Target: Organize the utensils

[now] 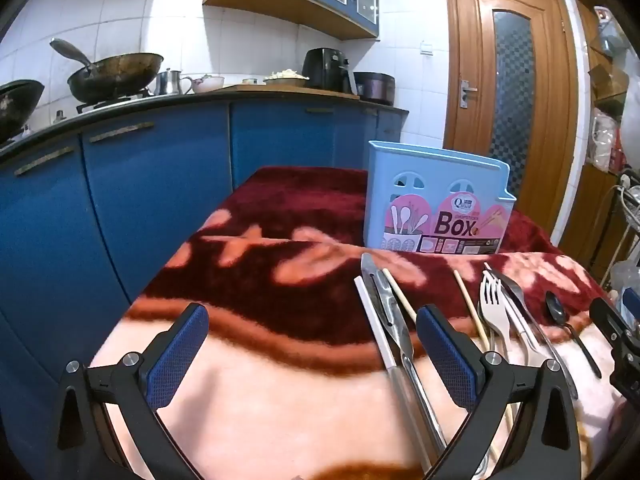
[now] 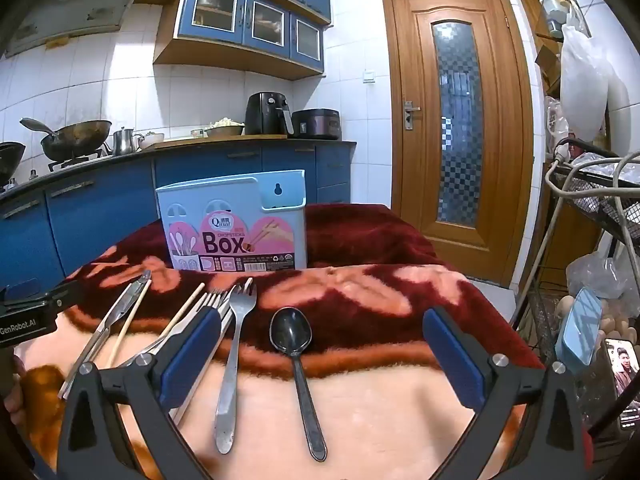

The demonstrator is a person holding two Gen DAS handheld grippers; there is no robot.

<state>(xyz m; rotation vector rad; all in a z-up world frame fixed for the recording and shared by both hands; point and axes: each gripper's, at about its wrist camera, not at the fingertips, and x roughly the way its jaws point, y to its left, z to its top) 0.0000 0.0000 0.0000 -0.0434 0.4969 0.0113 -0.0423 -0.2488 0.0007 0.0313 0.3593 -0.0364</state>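
Spoon (image 2: 291, 334) between open right claw (image 2: 326, 354) fingers

blanket (image 1: 248, 392) left bare, cutlery (image 2: 236, 344) crowding right

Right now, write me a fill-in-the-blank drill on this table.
1. The light blue box stands ____ on the blanket.
2. Both the left gripper and the right gripper hold ____.
3. The dark spoon lies with its bowl toward the ____.

Missing: upright; nothing; box
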